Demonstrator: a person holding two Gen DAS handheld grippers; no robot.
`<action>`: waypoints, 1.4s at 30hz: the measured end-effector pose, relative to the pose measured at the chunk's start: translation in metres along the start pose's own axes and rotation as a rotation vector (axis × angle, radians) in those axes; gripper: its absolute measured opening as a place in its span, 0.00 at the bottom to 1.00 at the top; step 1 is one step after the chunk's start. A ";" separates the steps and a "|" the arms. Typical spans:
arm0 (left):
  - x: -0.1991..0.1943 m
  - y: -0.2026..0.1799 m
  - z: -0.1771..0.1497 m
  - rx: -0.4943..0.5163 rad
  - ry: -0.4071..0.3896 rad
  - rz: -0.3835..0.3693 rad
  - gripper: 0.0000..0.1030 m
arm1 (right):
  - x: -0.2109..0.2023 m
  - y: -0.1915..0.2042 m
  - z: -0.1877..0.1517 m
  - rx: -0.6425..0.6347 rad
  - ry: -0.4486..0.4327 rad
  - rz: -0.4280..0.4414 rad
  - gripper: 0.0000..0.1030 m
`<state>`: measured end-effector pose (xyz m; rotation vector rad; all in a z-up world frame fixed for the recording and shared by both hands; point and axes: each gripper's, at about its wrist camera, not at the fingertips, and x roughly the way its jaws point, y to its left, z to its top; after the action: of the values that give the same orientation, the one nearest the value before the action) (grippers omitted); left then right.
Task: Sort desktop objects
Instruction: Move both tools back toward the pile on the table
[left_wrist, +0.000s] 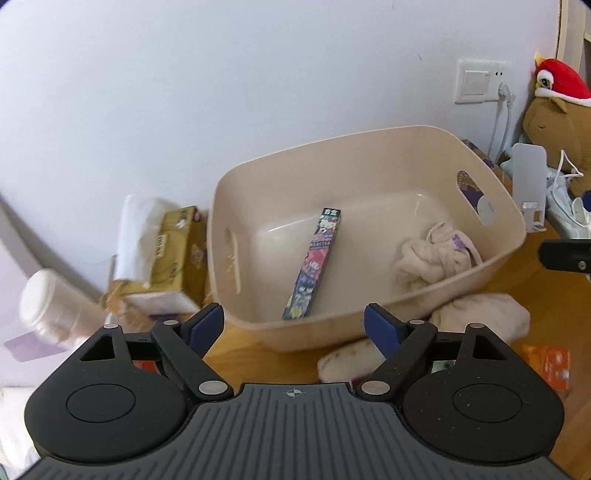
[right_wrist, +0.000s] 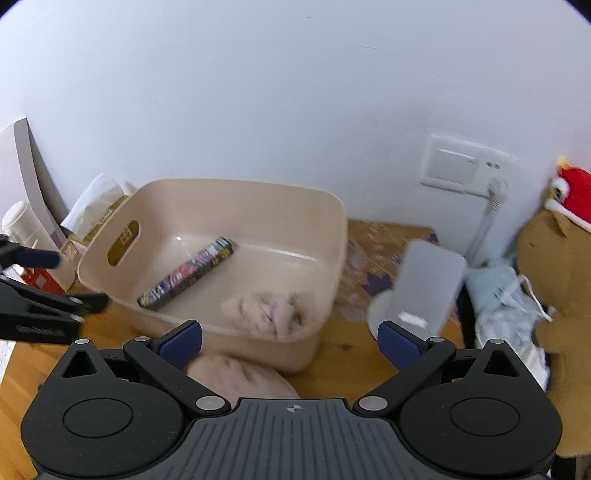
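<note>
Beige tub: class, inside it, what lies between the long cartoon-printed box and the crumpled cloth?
Nothing: bare tub floor separates the box from the cloth, shown in the left wrist view.

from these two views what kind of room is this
Most likely a bedroom or study desk at home, not a lab. A wooden desktop stands against a white wall with a household switch and socket plate, a capybara plush toy sits at the side, and a beige storage bin holds personal items.

One bin (left_wrist: 369, 155), one cartoon box (left_wrist: 314, 266), two beige cloths (left_wrist: 436, 258).
</note>
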<state>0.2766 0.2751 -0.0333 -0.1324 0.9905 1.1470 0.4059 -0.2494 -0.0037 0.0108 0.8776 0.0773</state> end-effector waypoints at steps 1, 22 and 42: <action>-0.007 0.000 -0.004 -0.008 0.001 0.009 0.83 | -0.006 -0.003 -0.006 0.007 0.005 -0.002 1.00; -0.083 0.021 -0.150 -0.197 0.112 0.054 0.83 | -0.055 -0.022 -0.125 -0.079 0.153 -0.068 1.00; -0.038 0.028 -0.189 -0.384 0.268 0.037 0.83 | -0.008 -0.006 -0.179 -0.148 0.136 -0.068 1.00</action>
<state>0.1409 0.1567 -0.1071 -0.5900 0.9984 1.3688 0.2640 -0.2604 -0.1122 -0.1639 1.0056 0.0795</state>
